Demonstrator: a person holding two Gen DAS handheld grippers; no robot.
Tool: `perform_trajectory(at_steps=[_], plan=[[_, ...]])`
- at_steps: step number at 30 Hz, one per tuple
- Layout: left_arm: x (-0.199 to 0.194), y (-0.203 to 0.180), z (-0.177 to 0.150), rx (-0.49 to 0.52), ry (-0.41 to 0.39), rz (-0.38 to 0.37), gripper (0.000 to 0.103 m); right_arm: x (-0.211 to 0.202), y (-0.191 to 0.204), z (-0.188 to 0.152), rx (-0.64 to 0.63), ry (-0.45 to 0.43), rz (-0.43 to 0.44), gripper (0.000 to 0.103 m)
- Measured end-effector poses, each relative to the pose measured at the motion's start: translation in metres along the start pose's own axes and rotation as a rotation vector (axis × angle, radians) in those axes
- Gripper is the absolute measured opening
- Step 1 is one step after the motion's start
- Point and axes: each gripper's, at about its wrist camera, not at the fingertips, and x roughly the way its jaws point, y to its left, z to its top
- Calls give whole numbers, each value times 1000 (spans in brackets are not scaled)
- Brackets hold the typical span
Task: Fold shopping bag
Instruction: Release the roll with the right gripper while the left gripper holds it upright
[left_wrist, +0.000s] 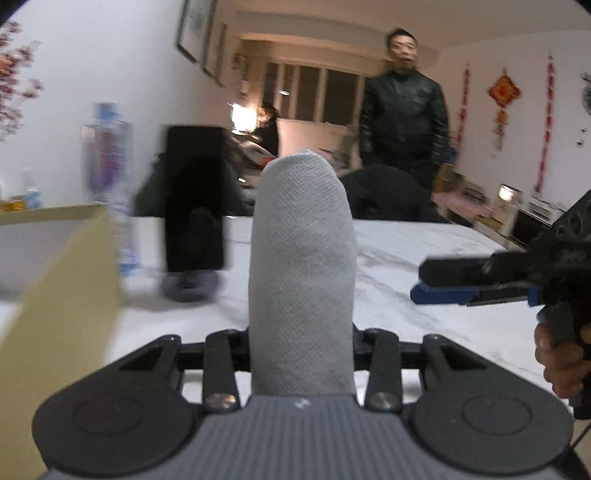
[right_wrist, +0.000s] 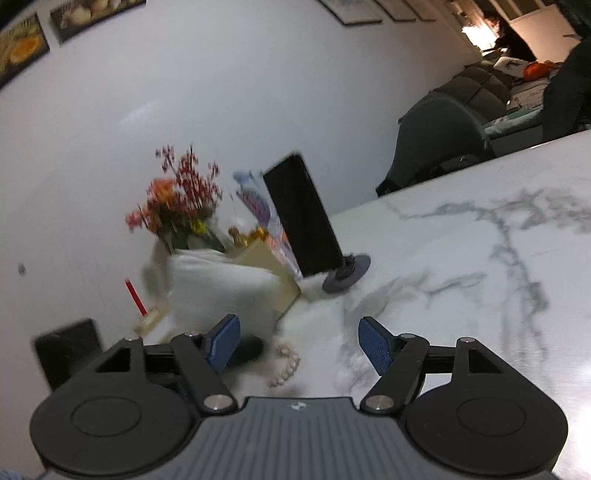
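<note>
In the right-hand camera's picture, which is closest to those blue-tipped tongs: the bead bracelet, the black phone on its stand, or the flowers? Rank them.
From the right tongs:
1. Bead bracelet, lying on the table between the fingertips.
2. Black phone on its stand, ahead, about centre.
3. Flowers, farther back on the left, against the wall.
</note>
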Motion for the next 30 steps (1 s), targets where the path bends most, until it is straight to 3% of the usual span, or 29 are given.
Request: perform_trajectory(at_steps=[6,8,17,24,26,30], plan=[[-41,23,-4,-25,-29,82,36,52,19,-8,-104,99,-74,69],[-42,28,-2,-43,-33,92,36,71,28,-10,-154,137,-99,62],[-45,45,-8,-70,-42,100,36,138,64,-18,-368,232,-167,48],[-38,47,-9,-84,-36,91,36,160,64,-31,-437,259,-215,28],[-35,45,-11,-85,-30,88,36,162,65,-35,-468,253,-236,16],[-25,42,-12,-85,-12,75,36,158,62,-34,-466,249,-252,12]])
